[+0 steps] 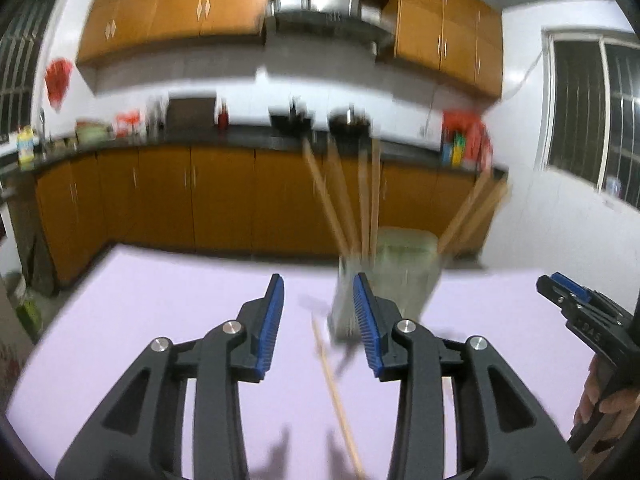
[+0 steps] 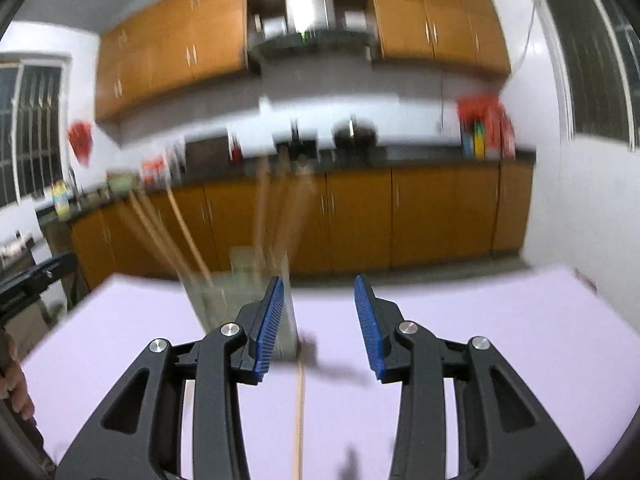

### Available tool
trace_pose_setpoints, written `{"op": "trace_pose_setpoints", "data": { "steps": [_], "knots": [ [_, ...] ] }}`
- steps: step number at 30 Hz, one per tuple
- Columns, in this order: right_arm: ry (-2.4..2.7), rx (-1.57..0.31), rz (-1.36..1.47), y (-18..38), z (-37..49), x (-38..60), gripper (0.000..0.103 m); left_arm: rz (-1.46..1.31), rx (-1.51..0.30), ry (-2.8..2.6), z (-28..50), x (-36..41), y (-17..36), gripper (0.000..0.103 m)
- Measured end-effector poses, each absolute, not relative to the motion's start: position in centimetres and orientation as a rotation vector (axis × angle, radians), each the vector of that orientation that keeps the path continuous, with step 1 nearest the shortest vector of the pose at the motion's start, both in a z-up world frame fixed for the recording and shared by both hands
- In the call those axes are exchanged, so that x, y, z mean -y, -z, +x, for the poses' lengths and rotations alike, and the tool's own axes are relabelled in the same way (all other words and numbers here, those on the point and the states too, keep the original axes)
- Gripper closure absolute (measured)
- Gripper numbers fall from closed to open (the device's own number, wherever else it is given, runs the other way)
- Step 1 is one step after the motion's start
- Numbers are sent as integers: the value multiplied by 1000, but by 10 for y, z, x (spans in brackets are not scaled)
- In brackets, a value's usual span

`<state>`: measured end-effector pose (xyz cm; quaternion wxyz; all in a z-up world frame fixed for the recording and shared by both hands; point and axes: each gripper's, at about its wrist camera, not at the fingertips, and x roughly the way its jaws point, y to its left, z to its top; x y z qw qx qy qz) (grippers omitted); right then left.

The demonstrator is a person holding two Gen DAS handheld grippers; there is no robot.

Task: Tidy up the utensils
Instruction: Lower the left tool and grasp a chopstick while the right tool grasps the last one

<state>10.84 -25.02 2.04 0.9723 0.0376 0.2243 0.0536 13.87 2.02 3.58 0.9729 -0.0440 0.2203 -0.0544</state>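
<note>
Kitchen cabinets (image 1: 160, 196) back a lilac table (image 1: 160, 300); your left gripper (image 1: 319, 326) and right gripper (image 2: 319, 326) both stand part open and empty, each lined up over a loose chopstick (image 1: 338, 396) lying just before the holder (image 1: 384, 280), likely because it belongs with the sticks upright inside. Your left view alone shows the hand (image 1: 604, 408) on the right tool; your right view shows the chopstick straight on.

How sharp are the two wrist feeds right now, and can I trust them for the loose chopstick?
Left wrist: motion-smeared; holder and its sticks streaked, loose chopstick soft but traceable, left gripper crisp, jaws open. Right wrist: the same smear; chopstick pale, running off the bottom edge, right gripper sharp, jaws open. Both: fisheye bends the table edges.
</note>
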Motion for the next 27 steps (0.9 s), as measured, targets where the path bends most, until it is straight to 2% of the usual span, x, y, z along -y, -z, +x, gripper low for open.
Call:
{"op": "trace_pose_setpoints", "data": {
  "steps": [7,13,19,22,24,27],
  "knots": [
    [-167,-792,101,63,131,239,66,-98,-682,152,155,-6,36,66],
    [-185,-871,96,84,139,230,73,-63,-803,180,164,9,71,67],
    [-199,-879,75,93,135,223,76,-51,-855,177,168,18,87,68],
    [-199,-875,62,94,134,222,76,-35,-872,171,172,23,92,77],
    [-197,-875,51,94,134,220,83,-24,-888,162,175,26,96,87],
    [-184,-877,44,94,135,219,93,-24,-886,158,178,26,94,93]
  ]
}}
